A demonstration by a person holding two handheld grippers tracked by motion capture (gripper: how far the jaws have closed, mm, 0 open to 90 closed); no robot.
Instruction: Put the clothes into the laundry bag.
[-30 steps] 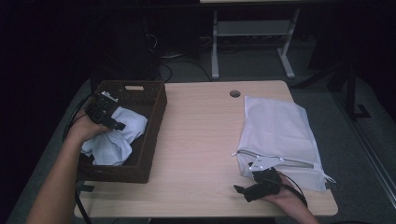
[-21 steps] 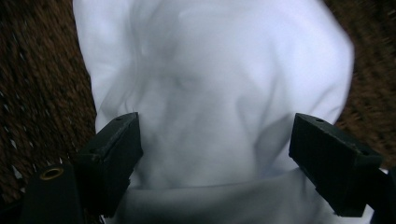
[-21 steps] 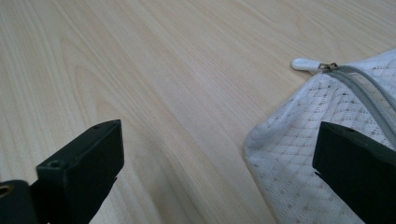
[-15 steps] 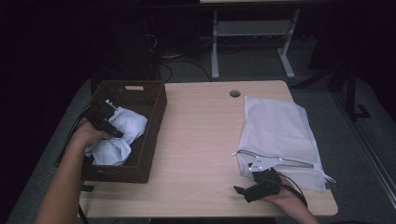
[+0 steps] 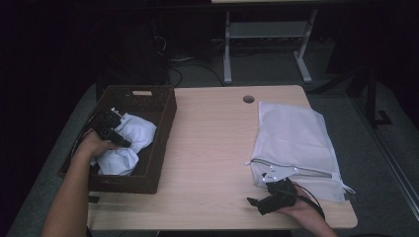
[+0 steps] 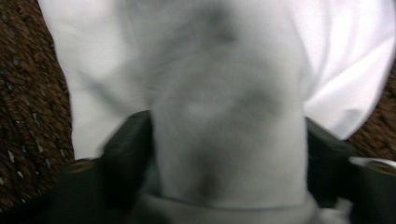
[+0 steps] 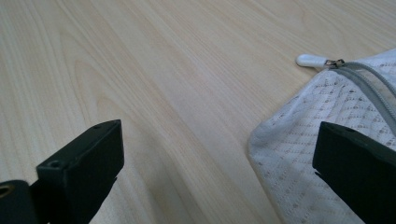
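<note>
A crumpled white cloth (image 5: 131,143) lies in a dark woven basket (image 5: 163,128) at the table's left. My left gripper (image 5: 116,136) reaches down into the basket from the left. In the left gripper view the cloth (image 6: 224,70) is bunched between the two black jaws, which have just been closing and touch it on both sides (image 6: 224,140). A white mesh zip bag (image 5: 291,133) lies flat at the right. My right gripper (image 5: 254,203) rests open near the front edge, beside the bag's near corner (image 7: 327,116), with nothing between its fingers.
The bag's white zipper pull (image 7: 310,59) lies on the light wood table (image 5: 212,148). A round cable hole (image 5: 248,98) sits near the far edge. Beyond the table stands a metal frame on the dark floor.
My left gripper has sunk lower into the basket onto the white cloth, and its jaws have narrowed around a fold. The right hand has kept still.
</note>
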